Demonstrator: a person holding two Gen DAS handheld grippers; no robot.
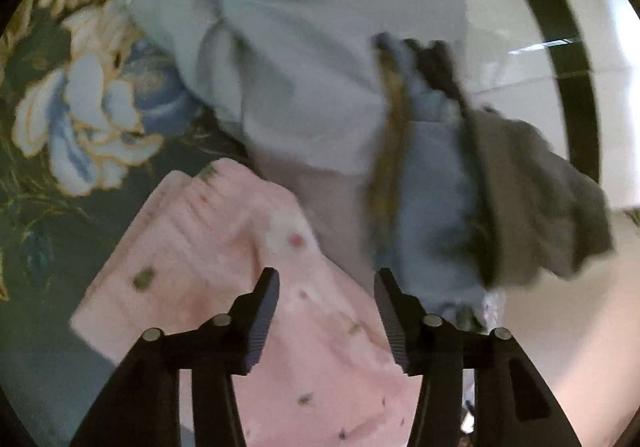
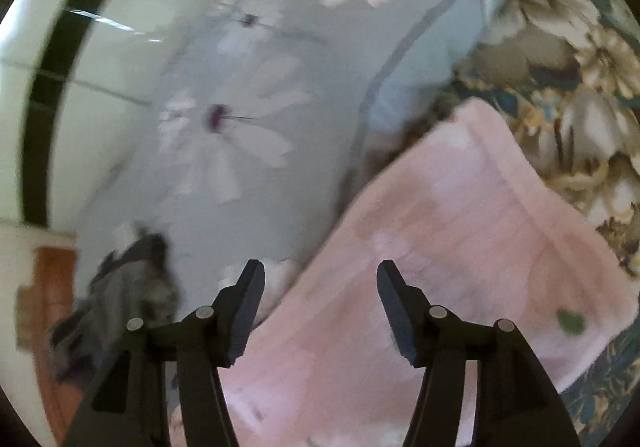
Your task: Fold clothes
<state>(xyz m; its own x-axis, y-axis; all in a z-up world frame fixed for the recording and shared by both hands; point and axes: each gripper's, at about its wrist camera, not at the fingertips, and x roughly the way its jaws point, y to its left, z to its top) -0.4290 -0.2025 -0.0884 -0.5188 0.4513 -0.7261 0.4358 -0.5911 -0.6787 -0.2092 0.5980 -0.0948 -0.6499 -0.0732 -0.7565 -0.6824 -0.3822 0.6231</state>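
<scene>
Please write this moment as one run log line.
left gripper: open | right gripper: open | pink garment: lying on floral bedding, ungripped

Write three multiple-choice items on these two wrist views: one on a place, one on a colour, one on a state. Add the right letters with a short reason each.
1. What does the pink garment lie on?
A. a bare wooden floor
B. a dark floral bedspread
C. a metal rack

2. What colour are the petals printed on the grey sheet?
A. white
B. red
C. black

3. How does the left claw stand?
A. shut on the pink garment
B. shut on a hanger
C. open, holding nothing

Answers: 1 B, the floral cloth shows around the garment's edges in both views. 2 A, pale white petals ring a dark centre in the right wrist view. 3 C, its jaws stand apart above the pink garment with nothing between them; the right claw stands open too.
</scene>
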